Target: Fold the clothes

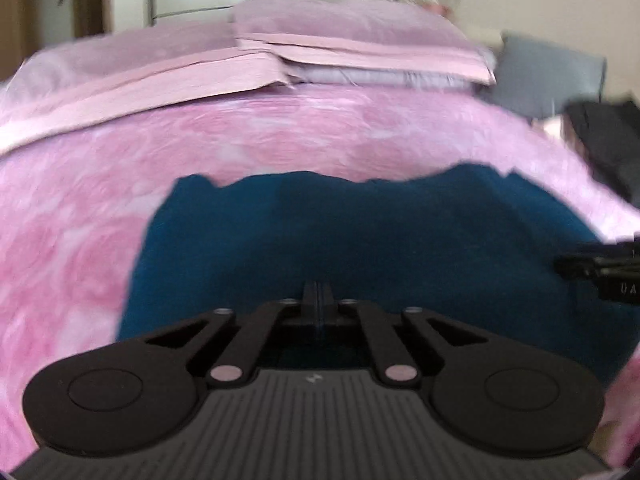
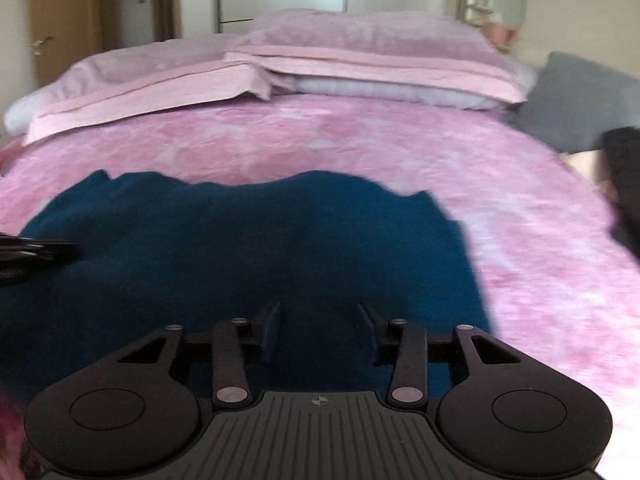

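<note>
The dark teal garment (image 1: 360,240) lies spread on the pink bedspread (image 1: 80,240) of a bed, on the near half of it, its far edge wavy and uneven. Which kind of garment it is cannot be told from these views; the cloth looks thick and knitted or fleecy. In the right wrist view the same garment (image 2: 240,248) fills the lower left and middle, with bare pink bedspread (image 2: 540,260) to its right.

The left claw (image 1: 319,292) has its two fingers pressed together over the near part of the garment; whether any cloth is pinched between them cannot be told, since the tips meet against the dark fabric. The right claw (image 2: 319,316) has its fingers standing apart above the garment, with teal cloth visible in the gap and no pad pressing on it. Each claw shows at the edge of the other's view, over the garment's side.

At the head of the bed lie two pink pillows (image 2: 360,52), side by side, the right one overlapping the left. A grey cushion (image 2: 576,100) sits at the right edge of the bed, with a dark item (image 2: 628,184) just beside it, too blurred to name.
</note>
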Demonstrator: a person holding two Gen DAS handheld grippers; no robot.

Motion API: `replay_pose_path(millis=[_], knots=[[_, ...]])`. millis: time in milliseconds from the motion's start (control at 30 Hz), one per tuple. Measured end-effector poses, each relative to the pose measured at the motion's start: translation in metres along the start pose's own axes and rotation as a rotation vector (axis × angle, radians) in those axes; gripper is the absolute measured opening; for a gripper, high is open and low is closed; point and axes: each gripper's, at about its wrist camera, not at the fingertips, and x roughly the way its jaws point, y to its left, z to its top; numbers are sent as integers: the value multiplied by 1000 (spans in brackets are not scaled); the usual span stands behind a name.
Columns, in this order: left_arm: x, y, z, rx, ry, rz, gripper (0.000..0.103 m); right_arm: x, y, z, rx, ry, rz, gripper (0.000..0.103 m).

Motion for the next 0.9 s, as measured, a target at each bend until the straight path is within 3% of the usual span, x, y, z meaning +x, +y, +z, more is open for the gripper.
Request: replay_pose_path(millis=[133,233,267,400,433,500,533,567,600,700,800,900], knots=[[-35,31,-26,-33,7,51,2,-30,-15,-16,47,-15,-6,41],[-42,54,-52,-88,33,57,3,-29,-30,-45,64,58,-60,41],[-47,60,-59,-108,40,59,3,-34,-37,-53,86,32,-50,41],[-71,56,-56,-97,33,146,3,-62,-52,-54,141,34,-84,41],[-77,57,-56,-121,34,155,3,-71,-60,-54,207,32,-67,41],[-96,63,-61,-229,32,145,4,-90,-78,-60,374,23,-15,42],[-104,69,-64,-308,35,127,12,-100,-89,-65,475,17,20,42],[-111,76,-70,-402,37,100,27,-109,-99,-70,576,11,56,42],[-118,83,-76,-495,38,72,31,-113,-111,-76,689,16,107,42],[-126,102,-100,-780,49,-73,34,-113,-139,-104,999,32,258,43],[-120,105,-110,-884,48,-102,36,-105,-153,-120,1178,24,326,43],[-103,108,-111,-951,37,-115,42,-93,-157,-119,1228,29,346,43]])
